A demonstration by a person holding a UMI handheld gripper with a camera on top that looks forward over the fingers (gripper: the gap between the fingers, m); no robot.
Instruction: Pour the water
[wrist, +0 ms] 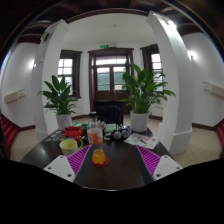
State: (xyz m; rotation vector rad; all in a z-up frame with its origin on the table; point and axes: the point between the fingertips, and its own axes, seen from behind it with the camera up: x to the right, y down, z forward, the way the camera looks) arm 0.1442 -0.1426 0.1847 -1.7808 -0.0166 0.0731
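You are holding the tool (107, 163) with its fingers spread apart and gripping nothing. Just ahead of them on the dark surface (40, 152) an orange cup (99, 157) is sitting, and beyond it a clear jar (95, 132) with a reddish lid is standing upright.

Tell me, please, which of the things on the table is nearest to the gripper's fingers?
The small orange object is nearest: it sits on the dark table just ahead of the open gripper, while the yellow bowl, clear pitcher and red item stand beyond it.
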